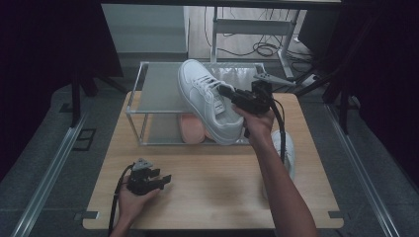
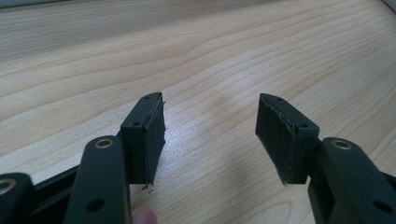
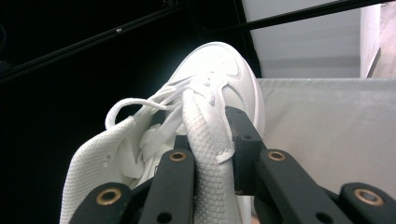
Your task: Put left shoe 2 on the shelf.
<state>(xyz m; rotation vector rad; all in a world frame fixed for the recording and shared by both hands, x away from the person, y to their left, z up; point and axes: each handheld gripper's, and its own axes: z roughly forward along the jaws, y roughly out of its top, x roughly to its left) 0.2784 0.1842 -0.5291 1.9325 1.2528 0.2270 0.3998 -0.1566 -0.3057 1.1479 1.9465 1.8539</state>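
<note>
Dark curtains and a grey floor surround a pale wooden table, at whose far edge a two-tier metal-framed rack is set. The right gripper is held up over the rack's near edge, and its jaws are clamped on the tongue of a white sneaker, which hangs tilted ahead of the gripper, toe pointing away above the top shelf. In the right gripper view the padded mesh tongue is seen pinched between the two pads. A second white shoe lies below and behind the gripper, beside the forearm, and something pink sits on the lower shelf beneath the sneaker. The left gripper is rested on the near table, well apart, jaws spread wide with nothing between them. The sneaker is judged light; its sole stiff, its upper soft. Held by the yielding tongue, it may swing; the firmer collar would likely give steadier control.
</note>
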